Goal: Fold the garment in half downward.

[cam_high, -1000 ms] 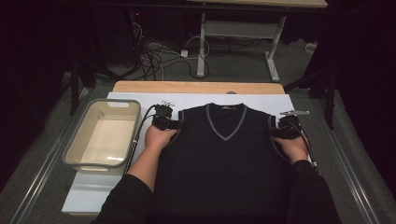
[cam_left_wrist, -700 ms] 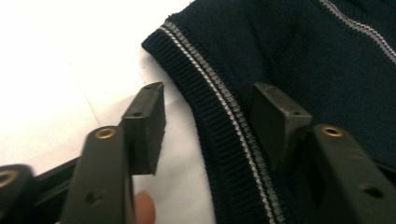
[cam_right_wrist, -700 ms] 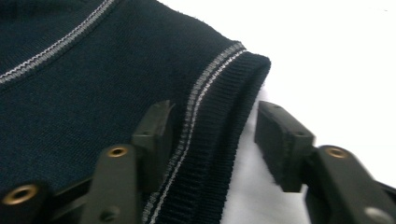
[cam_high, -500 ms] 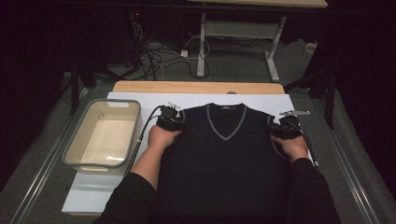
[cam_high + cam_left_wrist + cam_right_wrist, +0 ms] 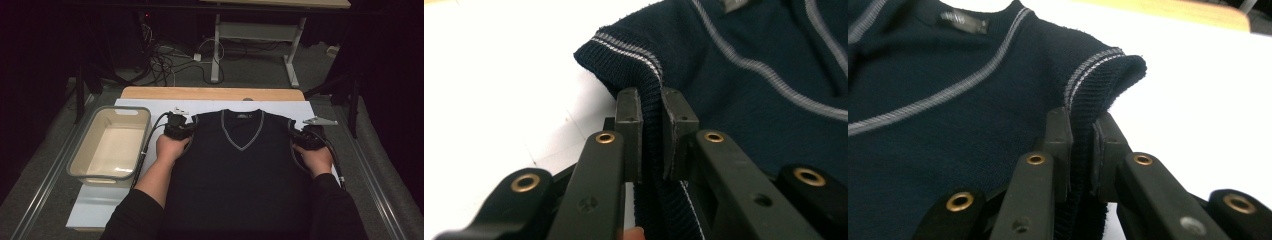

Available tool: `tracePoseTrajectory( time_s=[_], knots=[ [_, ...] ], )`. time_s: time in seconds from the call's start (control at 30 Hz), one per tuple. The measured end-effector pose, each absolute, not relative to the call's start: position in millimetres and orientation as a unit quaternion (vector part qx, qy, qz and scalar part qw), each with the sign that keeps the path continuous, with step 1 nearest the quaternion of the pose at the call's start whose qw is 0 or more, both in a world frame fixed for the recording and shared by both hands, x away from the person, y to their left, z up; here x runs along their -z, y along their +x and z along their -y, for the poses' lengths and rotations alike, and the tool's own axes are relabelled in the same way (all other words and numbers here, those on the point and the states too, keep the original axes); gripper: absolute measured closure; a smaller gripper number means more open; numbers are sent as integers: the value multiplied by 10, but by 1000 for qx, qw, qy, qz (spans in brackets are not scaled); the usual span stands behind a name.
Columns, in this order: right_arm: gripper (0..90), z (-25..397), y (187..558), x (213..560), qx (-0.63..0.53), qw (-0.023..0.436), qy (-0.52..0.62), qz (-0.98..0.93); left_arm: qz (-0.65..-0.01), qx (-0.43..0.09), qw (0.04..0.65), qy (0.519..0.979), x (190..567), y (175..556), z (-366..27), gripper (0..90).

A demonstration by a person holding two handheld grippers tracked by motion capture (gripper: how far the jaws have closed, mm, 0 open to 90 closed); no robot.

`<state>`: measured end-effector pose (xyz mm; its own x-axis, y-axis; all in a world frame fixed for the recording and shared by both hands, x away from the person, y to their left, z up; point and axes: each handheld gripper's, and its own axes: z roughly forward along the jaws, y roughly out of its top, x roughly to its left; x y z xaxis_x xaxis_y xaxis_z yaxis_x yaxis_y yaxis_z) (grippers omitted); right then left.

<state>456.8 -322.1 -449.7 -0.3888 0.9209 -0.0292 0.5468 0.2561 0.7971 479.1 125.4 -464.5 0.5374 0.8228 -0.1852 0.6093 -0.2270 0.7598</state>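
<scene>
Holding the vest (image 5: 240,165) at both armholes, you have your left gripper (image 5: 651,122) closed tight on the ribbed, striped edge near the shoulder, the fabric squeezed between its jaws. Your right gripper (image 5: 1080,145) is clamped the same way on the other armhole edge. In the high view the vest lies flat in the centre of the frame on the white board (image 5: 100,205), neck toward the top, with your left hand (image 5: 170,147) and right hand (image 5: 312,157) at its sides. A tub (image 5: 87,172) sits at the left, just beside the left gripper's cable. Farther up, a wooden strip (image 5: 210,93) borders the board.
</scene>
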Motion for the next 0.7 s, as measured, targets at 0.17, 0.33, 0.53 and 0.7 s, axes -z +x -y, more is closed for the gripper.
tracePoseTrajectory(
  time_s=[0.17,0.33,0.53,0.7],
  knots=[
    [813,3222,4346,4324,-388,274,471,-743,-451,-139,447,760,4488,4564,-1295,781],
    [813,3233,4064,4221,-403,284,460,-739,-432,-153,456,763,4424,4304,-1346,781],
    [812,3261,3622,4255,-414,284,445,-741,-394,-151,470,775,4466,3879,-1404,780],
    [812,3298,3231,4402,-422,271,444,-743,-366,-141,468,792,4578,3563,-1430,779]
  ],
)
